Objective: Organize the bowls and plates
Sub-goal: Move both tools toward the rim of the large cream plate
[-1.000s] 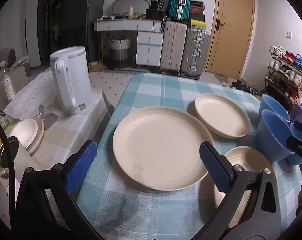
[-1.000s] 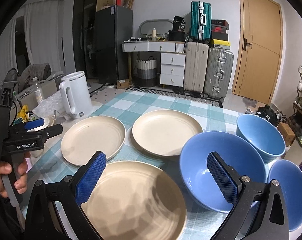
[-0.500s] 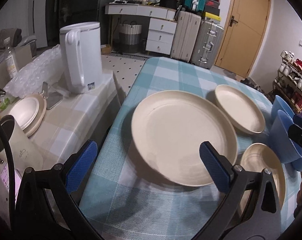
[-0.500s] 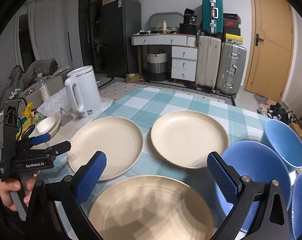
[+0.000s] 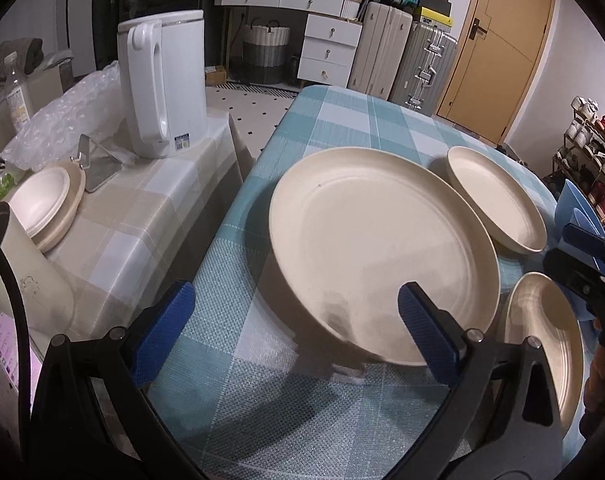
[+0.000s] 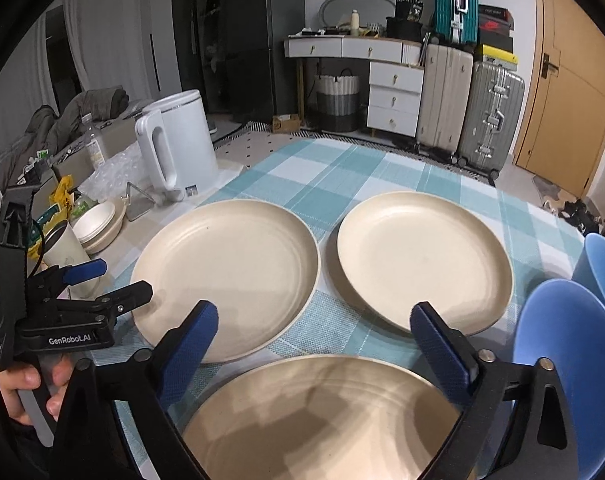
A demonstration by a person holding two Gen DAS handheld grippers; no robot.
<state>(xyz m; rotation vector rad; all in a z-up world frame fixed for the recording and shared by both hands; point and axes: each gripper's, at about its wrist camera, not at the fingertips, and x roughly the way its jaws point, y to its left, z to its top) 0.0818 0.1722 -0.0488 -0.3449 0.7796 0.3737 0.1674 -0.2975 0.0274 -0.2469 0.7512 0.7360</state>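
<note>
Three cream plates lie on the teal checked tablecloth (image 6: pixel 342 172): a left plate (image 5: pixel 382 240) (image 6: pixel 226 272), a far plate (image 5: pixel 498 200) (image 6: pixel 422 264) and a near plate (image 5: pixel 542 340) (image 6: pixel 322 420). Blue bowls (image 6: pixel 574 380) stand at the right edge. My left gripper (image 5: pixel 294 312) (image 6: pixel 116 280) is open, low over the left plate's near rim, with its right finger above the plate. My right gripper (image 6: pixel 314 320) (image 5: pixel 564 246) hangs above the near plate. Its jaws are closing slightly, and its pads touch nothing.
A white kettle (image 5: pixel 162 80) (image 6: pixel 178 144) stands on a lower side table with a beige checked cloth (image 5: pixel 142 216), beside stacked small cream bowls (image 5: pixel 46 204) and a cup (image 5: pixel 22 280). A gap separates the two tables. Suitcases, drawers and a door stand behind.
My left gripper has sunk and come closer to the left plate's near rim. The right gripper has moved left, from over the big blue bowl to over the near plate.
</note>
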